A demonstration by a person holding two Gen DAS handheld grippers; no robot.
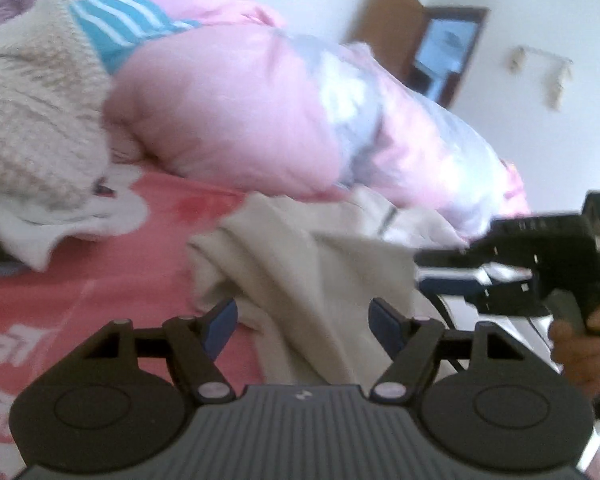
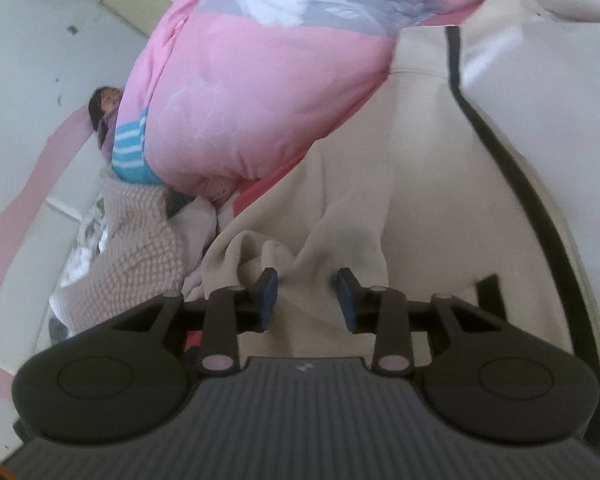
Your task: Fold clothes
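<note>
A cream garment [image 1: 300,264] with a black stripe [image 2: 500,152] lies crumpled on the pink bed sheet [image 1: 120,248]. My left gripper [image 1: 304,320] is open over the garment's near edge, and the cloth passes between its blue pads untouched. My right gripper [image 2: 307,296] is low over the same garment [image 2: 380,160]. Its jaws stand apart with a raised fold of cloth between them, and the pads do not press on it. In the left wrist view the right gripper [image 1: 424,268] comes in from the right, held by a hand [image 1: 576,344].
A bulky pink quilt [image 1: 228,112] lies just behind the garment. A knitted beige sweater [image 1: 32,120] and a blue striped garment [image 1: 116,24] are heaped at the left. A person [image 2: 104,108] is at the far end of the bed. A brown door [image 1: 396,28] stands behind.
</note>
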